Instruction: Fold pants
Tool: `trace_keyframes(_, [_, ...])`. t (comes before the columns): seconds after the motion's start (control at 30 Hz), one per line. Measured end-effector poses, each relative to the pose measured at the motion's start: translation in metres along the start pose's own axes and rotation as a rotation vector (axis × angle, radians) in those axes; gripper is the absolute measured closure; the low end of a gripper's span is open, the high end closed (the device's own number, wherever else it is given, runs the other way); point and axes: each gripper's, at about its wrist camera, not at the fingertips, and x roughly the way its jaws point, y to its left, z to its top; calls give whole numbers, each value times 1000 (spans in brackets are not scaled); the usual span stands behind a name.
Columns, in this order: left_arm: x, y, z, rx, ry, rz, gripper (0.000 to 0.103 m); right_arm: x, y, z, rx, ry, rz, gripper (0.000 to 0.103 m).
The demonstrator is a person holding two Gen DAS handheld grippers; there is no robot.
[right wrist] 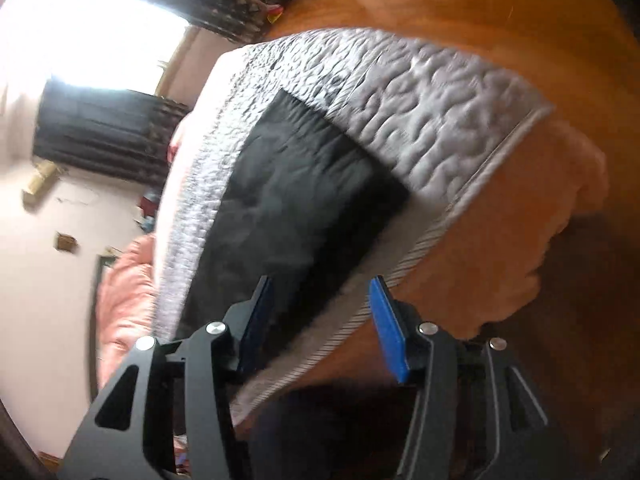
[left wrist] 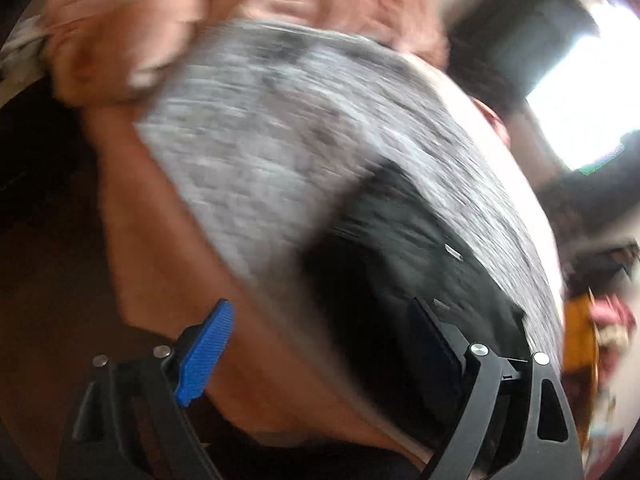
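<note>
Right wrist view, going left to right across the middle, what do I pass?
Bright cream wall → crumpled pink fabric → grey quilted mattress top → black folded pants → white striped mattress edge → pale orange bed sheet.

one black pants [right wrist: 288,200]; one grey quilt [right wrist: 420,112]; perhaps one pink blanket [right wrist: 124,304]

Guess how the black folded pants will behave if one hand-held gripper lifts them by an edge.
The pants will probably flop: soft creases show across the cloth. They lie as a flat folded rectangle on the grey quilted mattress, so a one-edge lift would likely let the layers fall open. The fabric looks thin, so probably light.
</note>
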Motion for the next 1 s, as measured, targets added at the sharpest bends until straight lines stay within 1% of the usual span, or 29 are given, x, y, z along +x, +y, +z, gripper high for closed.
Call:
trace_keyframes(0.03, [11, -11, -3, 32, 27, -1, 12, 3, 1, 2, 15, 3, 12, 52])
trace_keyframes(0.1, [33, -22, -5, 41, 73, -3, 12, 9, 2, 4, 49, -2, 32, 52])
trace_keyframes(0.13, [43, -23, -5, 17, 96, -13, 12, 11, 2, 5, 74, -9, 45, 52])
trace_keyframes(0.2, [50, -22, -4, -31, 112, -44, 14, 11, -1, 10, 116, -29, 66, 52])
trace_keyframes(0.23, [52, -23, -4, -40, 109, -45, 25, 9, -3, 13, 135, -43, 81, 52])
trace_keyframes(0.27, [55, -25, -4, -31, 115, -35, 44, 7, -5, 16, 153, -54, 89, 52])
trace_keyframes(0.3, [59, -28, -2, -18, 136, -24, 52, 6, -7, 19, 163, -63, 90, 52])
trace_keyframes(0.33, [61, -31, -3, -3, 140, 16, 62, 6, -8, 22, 170, -70, 87, 52])
trace_keyframes(0.37, [62, -34, 0, 4, 136, 30, 70, 6, -8, 23, 172, -73, 85, 52])
trace_keyframes(0.4, [60, -37, 1, 13, 120, 49, 75, 7, -8, 24, 173, -74, 85, 52])
trace_keyframes(0.43, [56, -37, 2, 2, 87, 83, 87, 9, -6, 26, 173, -75, 85, 52])
trace_keyframes(0.47, [54, -32, 2, -26, 76, 84, 88, 9, -8, 27, 172, -75, 87, 52])
trace_keyframes(0.5, [57, -25, 1, -58, 90, 81, 88, 12, -6, 28, 172, -73, 88, 52])
trace_keyframes(0.53, [64, -23, -1, -51, 122, 97, 88, 16, -6, 29, 171, -71, 85, 52])
trace_keyframes(0.63, [62, -32, -4, 24, 108, 129, 88, 25, -4, 31, 174, -64, 47, 52])
trace_keyframes(0.73, [61, -30, -3, 13, 107, 128, 88, 34, -4, 35, 193, -61, 41, 52])
trace_keyframes(0.77, [61, -29, -4, 16, 109, 137, 87, 36, -4, 35, 193, -59, 46, 57])
trace_keyframes(0.8, [61, -30, -6, 24, 106, 151, 87, 39, -3, 35, 191, -54, 52, 80])
trace_keyframes(0.83, [63, -33, -6, 34, 103, 163, 87, 42, -1, 37, 184, -46, 47, 95])
trace_keyframes(0.9, [69, -39, -6, 56, 91, 191, 87, 41, 1, 37, 161, -59, 24, 98])
trace_keyframes(1.0, [75, -37, -4, 50, 86, 205, 85, 44, -4, 32, 149, -56, -10, 98])
